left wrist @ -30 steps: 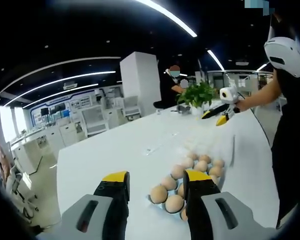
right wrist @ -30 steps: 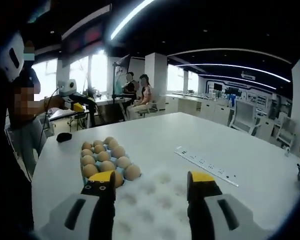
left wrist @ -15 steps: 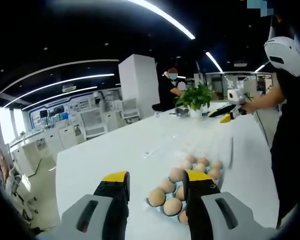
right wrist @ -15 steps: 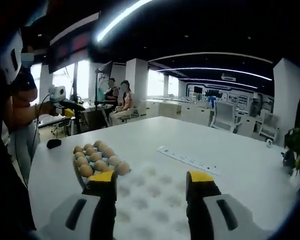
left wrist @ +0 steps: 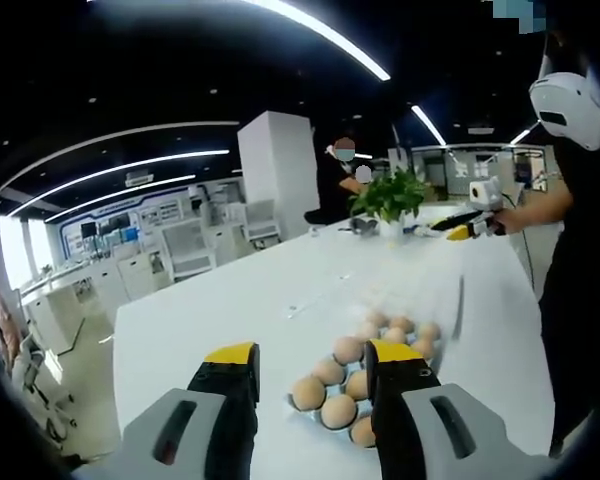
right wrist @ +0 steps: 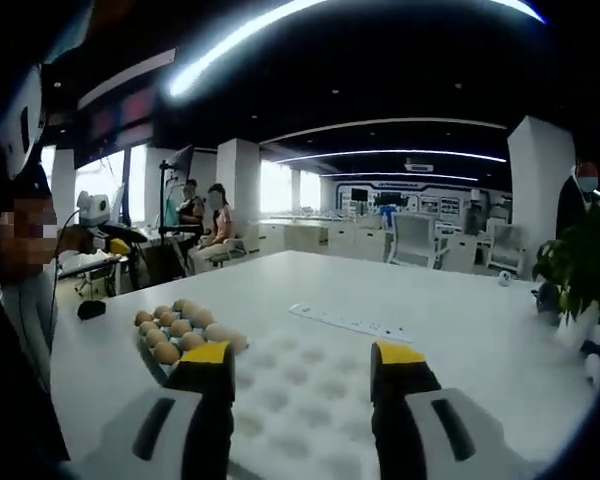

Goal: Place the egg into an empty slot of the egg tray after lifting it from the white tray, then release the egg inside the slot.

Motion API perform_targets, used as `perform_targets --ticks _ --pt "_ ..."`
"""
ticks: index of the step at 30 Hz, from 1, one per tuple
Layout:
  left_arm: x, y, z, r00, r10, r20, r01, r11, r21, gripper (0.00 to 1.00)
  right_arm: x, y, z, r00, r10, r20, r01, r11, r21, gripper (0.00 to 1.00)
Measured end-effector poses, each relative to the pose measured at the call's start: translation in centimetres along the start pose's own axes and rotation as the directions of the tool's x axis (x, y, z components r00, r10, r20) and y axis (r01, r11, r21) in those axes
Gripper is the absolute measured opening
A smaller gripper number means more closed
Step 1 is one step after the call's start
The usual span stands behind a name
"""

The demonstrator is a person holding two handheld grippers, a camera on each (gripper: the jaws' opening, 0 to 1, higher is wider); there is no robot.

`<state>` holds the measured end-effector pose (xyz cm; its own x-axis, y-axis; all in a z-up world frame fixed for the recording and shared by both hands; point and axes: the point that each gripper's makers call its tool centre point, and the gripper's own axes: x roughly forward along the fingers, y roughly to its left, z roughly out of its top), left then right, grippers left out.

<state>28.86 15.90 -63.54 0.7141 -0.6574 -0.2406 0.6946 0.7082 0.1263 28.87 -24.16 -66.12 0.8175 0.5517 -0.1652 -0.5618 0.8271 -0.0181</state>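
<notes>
Several brown eggs [left wrist: 352, 368] sit in a blue tray on the white table [left wrist: 210, 310], just beyond my left gripper [left wrist: 315, 362], which is open and holds nothing. In the right gripper view the same eggs [right wrist: 180, 330] lie to the left of a white dimpled tray [right wrist: 300, 385] whose slots are bare. My right gripper [right wrist: 305, 362] hangs open over that white tray, a little above it. A hand holds the right gripper [left wrist: 468, 218] far off at the table's end, and the left gripper [right wrist: 108, 238] is small at the left.
A white power strip [right wrist: 345, 322] lies beyond the white tray. A small black object [right wrist: 90, 308] rests near the table's left edge. A potted plant [left wrist: 390, 195] stands at the far end of the table. People sit and stand in the background.
The right gripper view has swung right, so the eggs and white tray sit further left and smaller. In the left gripper view the far gripper has drifted right; the eggs shifted slightly.
</notes>
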Motion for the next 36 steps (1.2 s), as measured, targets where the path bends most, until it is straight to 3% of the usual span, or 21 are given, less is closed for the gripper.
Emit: perform_targets --ticks 7,14,20,36 --pt "-0.3 -0.4 0.1 1.000 0.005 0.004 -0.005 1.000 -0.004 0.43 -1.6 -1.0 0.0 0.997 -0.067 0.038 0.066 0.997 0.030 0.56" --pt "-0.4 -0.9 0.2 1.000 0.001 0.009 -0.001 1.000 -0.004 0.43 -2.5 -0.9 -0.5 0.996 -0.089 0.031 0.087 0.995 0.041 0.56" --pt "-0.6 -1.1 0.4 1.000 0.005 0.017 -0.005 1.000 -0.005 0.43 -3.8 -1.3 -0.1 0.989 -0.133 0.064 0.129 0.990 0.056 0.56" --pt "-0.5 -1.3 0.4 1.000 -0.002 0.020 0.002 1.000 -0.002 0.43 -4.6 -1.2 -0.1 0.986 -0.158 0.063 0.154 0.986 0.055 0.55"
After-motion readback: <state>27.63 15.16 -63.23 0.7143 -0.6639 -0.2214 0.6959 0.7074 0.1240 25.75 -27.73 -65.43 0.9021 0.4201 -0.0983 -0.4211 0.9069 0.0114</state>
